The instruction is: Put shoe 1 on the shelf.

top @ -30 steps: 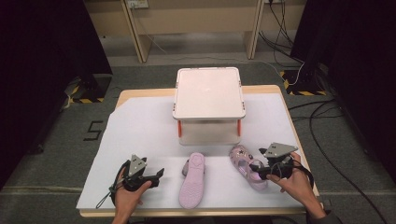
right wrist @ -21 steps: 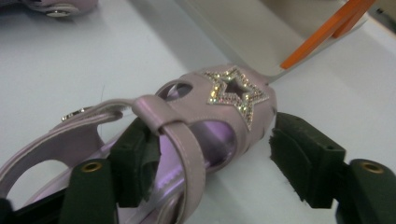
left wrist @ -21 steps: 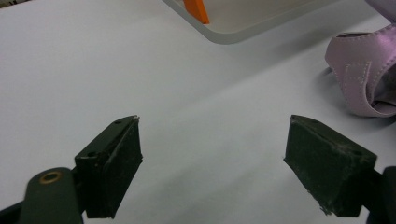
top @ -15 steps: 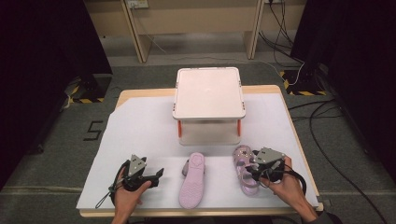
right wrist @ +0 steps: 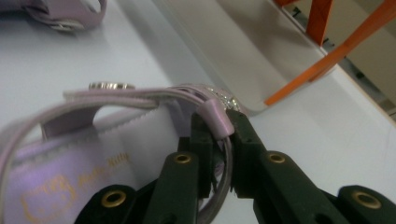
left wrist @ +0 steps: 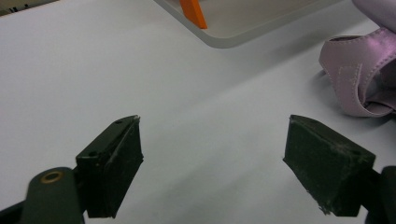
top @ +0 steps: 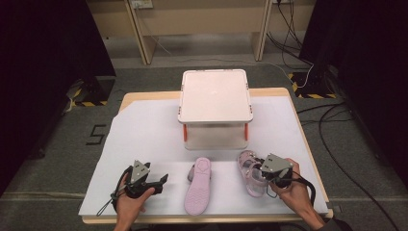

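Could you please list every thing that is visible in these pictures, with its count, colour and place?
sandal: 1, pale purple, upright, right front of the table, strap pinched by the right gripper
second sandal: 1, pale purple, sole up, front centre
shelf rack: 1, white top, orange legs, middle of the table
table cover: 1, white, over the wooden table
cables: several, black, on the floor at right
left gripper: 1, black, jaws wide apart over bare cover
right gripper: 1, black, jaws closed on a strap
hands: 2, holding the grippers
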{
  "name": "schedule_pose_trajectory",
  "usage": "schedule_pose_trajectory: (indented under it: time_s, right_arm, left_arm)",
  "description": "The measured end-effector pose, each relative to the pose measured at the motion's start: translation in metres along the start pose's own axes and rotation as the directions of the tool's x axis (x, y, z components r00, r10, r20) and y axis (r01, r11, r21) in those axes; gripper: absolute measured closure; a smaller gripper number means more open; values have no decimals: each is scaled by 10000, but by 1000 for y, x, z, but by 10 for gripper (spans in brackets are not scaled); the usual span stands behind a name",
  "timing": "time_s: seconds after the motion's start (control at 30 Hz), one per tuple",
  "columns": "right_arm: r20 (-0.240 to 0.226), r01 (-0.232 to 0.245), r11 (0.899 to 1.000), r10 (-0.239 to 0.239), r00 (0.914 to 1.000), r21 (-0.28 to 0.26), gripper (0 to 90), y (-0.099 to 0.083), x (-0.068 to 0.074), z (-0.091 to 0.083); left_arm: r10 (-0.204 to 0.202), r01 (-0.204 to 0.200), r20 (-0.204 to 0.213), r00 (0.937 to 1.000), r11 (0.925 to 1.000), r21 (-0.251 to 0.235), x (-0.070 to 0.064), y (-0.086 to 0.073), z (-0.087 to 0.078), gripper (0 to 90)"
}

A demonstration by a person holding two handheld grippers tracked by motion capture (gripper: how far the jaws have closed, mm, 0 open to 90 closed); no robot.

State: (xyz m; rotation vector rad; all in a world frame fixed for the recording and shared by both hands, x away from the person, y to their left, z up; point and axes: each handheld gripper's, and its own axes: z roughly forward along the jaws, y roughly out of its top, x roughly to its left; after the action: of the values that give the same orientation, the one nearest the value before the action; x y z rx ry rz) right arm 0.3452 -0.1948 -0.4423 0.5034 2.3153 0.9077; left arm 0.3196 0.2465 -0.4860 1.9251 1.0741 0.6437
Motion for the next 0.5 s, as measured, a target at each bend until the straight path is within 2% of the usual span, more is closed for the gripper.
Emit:
schedule_pose_trajectory:
  time_s: [0.03, 0.23, 0.3, 0.33, 0.4, 0.43, 0.5]
  right_arm:
    - [62, 44, 9997, -43, 10000, -227, 836, 4, 0, -2]
    - [390, 452, 9970, -429, 9983, -624, 834, 19, -1, 0]
    - [561, 697, 9944, -653, 9963, -800, 833, 29, -4, 10]
    - [561, 697, 9944, -653, 9963, -800, 833, 29, -4, 10]
    - [570, 847, 9918, -795, 9952, -956, 830, 37, -6, 21]
    - [572, 856, 9909, -799, 9952, -1037, 828, 44, -7, 33]
    - [593, 835, 9904, -773, 9952, -1103, 827, 47, -8, 37]
  left_arm:
    - [-37, 37, -2, 10000, 10000, -30, 0, 0, 1, 185]
    - [-70, 71, -34, 10000, 10000, 70, 1, -1, 2, 185]
    - [-73, 73, -31, 10000, 10000, 54, 1, 0, 2, 185]
    - [-65, 65, -34, 10000, 10000, 49, 1, 0, 2, 185]
    - [-51, 51, -40, 10000, 10000, 62, 1, -1, 2, 186]
    - [-46, 46, -28, 10000, 10000, 54, 1, -1, 2, 186]
    - [-74, 74, -21, 10000, 10000, 57, 1, -1, 2, 186]
